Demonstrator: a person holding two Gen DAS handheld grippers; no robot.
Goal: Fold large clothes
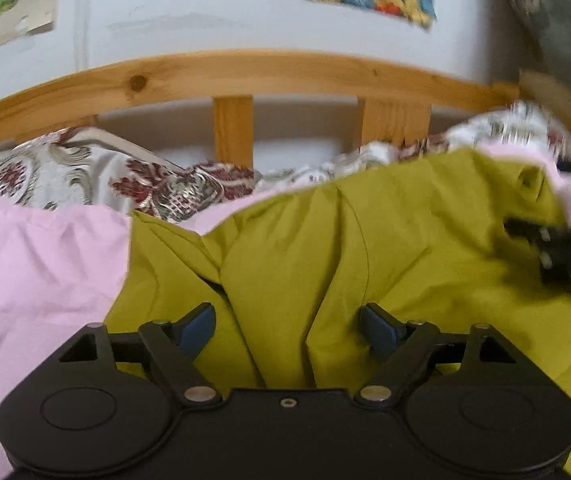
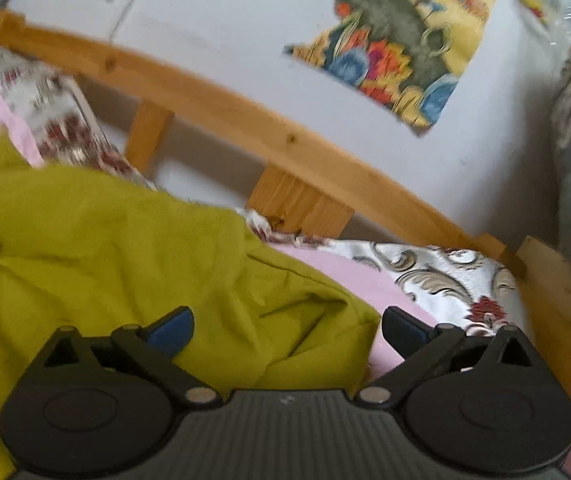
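- No brand, label or readable writing shows anywhere in either view.
- One olive-green garment [image 1: 365, 248], a smooth woven cloth, lies rumpled in soft folds and creases on the bed, over a pink sheet [image 1: 33, 264].
- Seen from the right wrist, a corner of the same garment [image 2: 145, 248] ends in a rounded fold, with the pink sheet [image 2: 369, 292] bare just beyond it.
- One patterned cover [image 1: 85, 176], white with dark red and grey scrollwork, is bunched along the far side of the bed.
- One pine headboard [image 1: 221, 76] has a curved top rail with visible knots and two upright slats in view.
- Two colourful pictures hang on the pale wall; the larger picture [image 2: 401, 44] is painted in yellow, blue, orange and grey, its detail blurred.
- Left gripper [image 1: 287, 326]: black linkage with blue pads, jaws spread wide, a raised ridge of green cloth standing between them and not pinched.
- Right gripper [image 2: 287, 330]: same build, jaws spread wide over the garment's corner, nothing clamped.
- The right gripper shows as a dark blur at the right edge of the left wrist view, against the green cloth.
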